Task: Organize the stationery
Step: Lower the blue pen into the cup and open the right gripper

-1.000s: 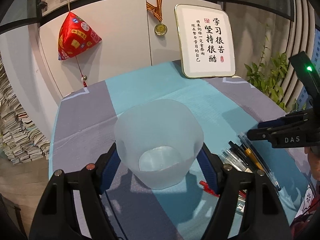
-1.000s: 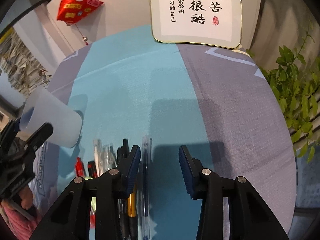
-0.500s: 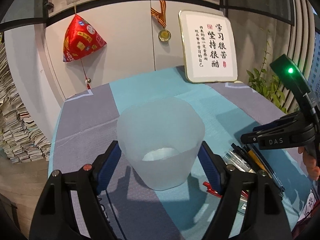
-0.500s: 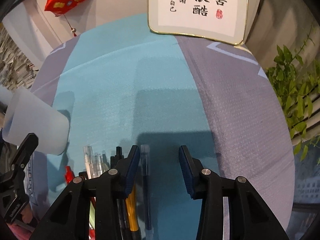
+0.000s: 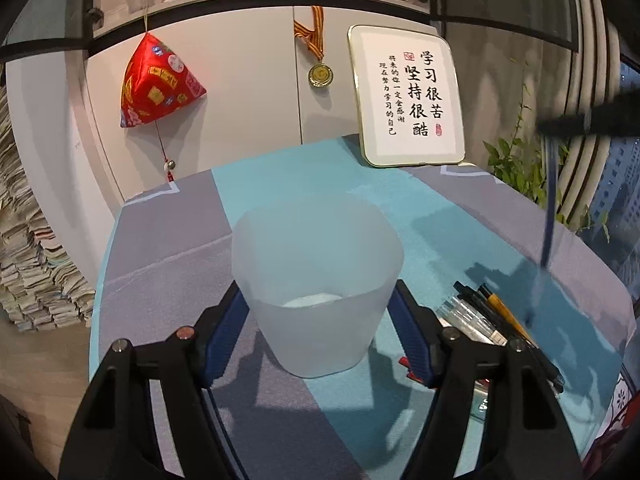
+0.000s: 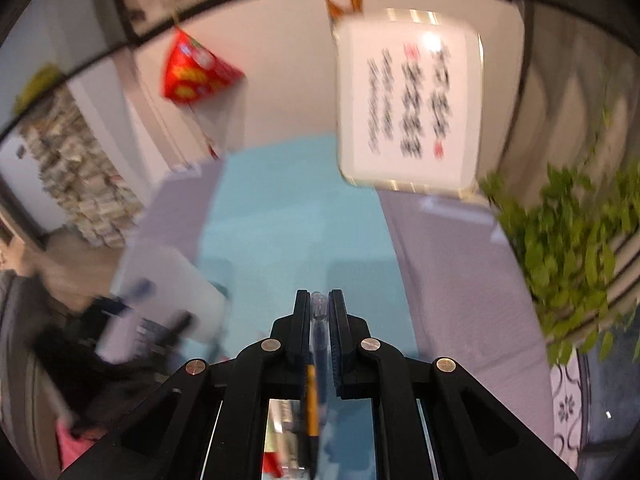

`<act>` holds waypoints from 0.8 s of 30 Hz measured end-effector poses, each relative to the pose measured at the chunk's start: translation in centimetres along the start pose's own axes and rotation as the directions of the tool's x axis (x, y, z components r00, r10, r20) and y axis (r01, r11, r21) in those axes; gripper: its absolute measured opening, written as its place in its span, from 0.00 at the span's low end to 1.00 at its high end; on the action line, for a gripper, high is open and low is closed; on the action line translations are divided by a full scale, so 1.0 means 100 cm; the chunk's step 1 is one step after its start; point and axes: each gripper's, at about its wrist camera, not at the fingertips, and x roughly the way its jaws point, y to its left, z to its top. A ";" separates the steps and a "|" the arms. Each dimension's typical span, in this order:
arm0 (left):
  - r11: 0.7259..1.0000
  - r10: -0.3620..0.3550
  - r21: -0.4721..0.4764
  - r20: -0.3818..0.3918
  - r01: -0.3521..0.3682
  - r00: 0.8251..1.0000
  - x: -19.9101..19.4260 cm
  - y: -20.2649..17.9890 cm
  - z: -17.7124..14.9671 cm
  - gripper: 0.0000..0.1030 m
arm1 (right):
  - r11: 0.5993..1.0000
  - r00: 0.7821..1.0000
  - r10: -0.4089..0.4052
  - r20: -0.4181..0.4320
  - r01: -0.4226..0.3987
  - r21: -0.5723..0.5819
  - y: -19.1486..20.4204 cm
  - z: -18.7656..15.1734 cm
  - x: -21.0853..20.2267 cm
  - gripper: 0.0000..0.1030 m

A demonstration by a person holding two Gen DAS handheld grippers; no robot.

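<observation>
Counter (image 5: 168, 264) in teal and grey cloth; on it pens (image 5: 486, 320) in a row, framed calligraphy board (image 5: 408, 96) at back.

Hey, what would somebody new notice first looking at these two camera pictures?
Probably the frosted cup, dead centre on the blue and grey tablecloth, clamped in the left tool. Next, the blue pen pinched in the right tool, and the calligraphy plaque leaning at the table's back.

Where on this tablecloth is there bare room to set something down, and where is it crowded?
Bare: the cloth between the frosted cup and the framed calligraphy, and the grey strip left of the cup. Crowded: the pens right of the cup.
</observation>
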 end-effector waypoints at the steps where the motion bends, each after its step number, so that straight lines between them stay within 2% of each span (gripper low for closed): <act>1: 1.000 -0.003 -0.003 0.000 0.003 1.000 0.000 0.001 0.000 0.67 | 1.000 0.999 0.020 0.025 -0.020 -0.010 0.006 0.006 -0.007 0.09; 5: 1.000 -0.011 -0.011 0.004 0.011 1.000 0.000 0.004 -0.001 0.67 | 0.994 0.990 0.091 0.110 -0.083 -0.075 0.037 0.033 -0.030 0.09; 11: 1.000 -0.013 -0.012 0.009 0.013 1.000 0.001 0.004 -0.001 0.67 | 0.973 0.963 0.213 0.163 -0.195 -0.120 0.073 0.060 -0.033 0.09; 15: 1.000 -0.014 -0.013 0.009 0.014 1.000 0.000 0.004 -0.001 0.67 | 0.963 0.955 0.256 0.152 -0.238 -0.131 0.087 0.065 -0.014 0.09; 24: 1.000 -0.013 -0.012 0.010 0.013 1.000 0.001 0.004 -0.001 0.67 | 0.963 0.969 0.238 0.070 -0.227 -0.145 0.097 0.057 0.038 0.09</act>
